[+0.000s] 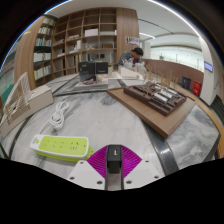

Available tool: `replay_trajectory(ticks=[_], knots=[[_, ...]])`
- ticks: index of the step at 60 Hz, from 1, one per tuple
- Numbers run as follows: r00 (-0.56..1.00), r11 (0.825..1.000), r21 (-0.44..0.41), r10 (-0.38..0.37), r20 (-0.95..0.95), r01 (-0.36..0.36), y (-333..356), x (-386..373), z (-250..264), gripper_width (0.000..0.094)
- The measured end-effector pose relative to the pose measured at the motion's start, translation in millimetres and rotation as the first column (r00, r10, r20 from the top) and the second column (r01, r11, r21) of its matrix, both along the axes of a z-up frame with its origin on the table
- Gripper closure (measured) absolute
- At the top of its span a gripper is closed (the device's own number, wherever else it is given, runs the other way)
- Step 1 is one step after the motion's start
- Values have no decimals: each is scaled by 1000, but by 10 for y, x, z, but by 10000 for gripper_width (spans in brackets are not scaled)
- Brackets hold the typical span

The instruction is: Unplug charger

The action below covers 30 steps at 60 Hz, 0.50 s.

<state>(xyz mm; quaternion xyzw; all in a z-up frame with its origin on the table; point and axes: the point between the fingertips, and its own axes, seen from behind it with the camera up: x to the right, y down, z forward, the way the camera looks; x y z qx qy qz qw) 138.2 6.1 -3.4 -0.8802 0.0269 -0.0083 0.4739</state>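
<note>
The gripper [114,160] is clenched on a small black charger [115,156], pinched between its magenta pads [102,160] just right of a yellow-green power strip [60,147] lying flat on the pale table [120,125]. Open tabletop stretches ahead; a coiled white cable [60,113] lies beyond the strip, a wooden board [150,105] to the right, bookshelves [85,40] behind.

The claw [114,165] has both magenta pads [100,160] pressed on a small black charger [114,156], lifted above the grey bench [110,120]. Just left of the charger lies a yellow-green power strip [62,147] — apart from it, flat on the bench. Beyond the strip, a white coiled cable [60,113]. Right of the charger — a wooden board [152,105] carrying a dark tray.
</note>
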Motion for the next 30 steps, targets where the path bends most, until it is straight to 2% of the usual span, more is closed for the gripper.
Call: replay_trajectory(ticks=[4, 6, 7, 12, 14, 15, 19, 21, 30], knots=[[1000, 1000, -13, 20, -9, -20, -3, -21, -41, 748], [999, 999, -23, 35, -6, -36, -20, -36, -64, 703], [999, 999, -32, 41, -4, -41, -35, -39, -84, 594], [999, 998, -37, 50, 9, -49, -91, -35, -54, 322], [998, 998, -39, 55, 4, -55, -128, -50, -29, 242], [998, 997, -39, 60, 0, -60, -150, -64, -13, 245], [996, 995, -33, 89, -6, -90, -265, -135, 93, 108], [995, 995, -26, 99, 2, -99, -323, -148, 154, 78], [992, 993, 14, 121, 40, -121, -736, -203, 489, 88]])
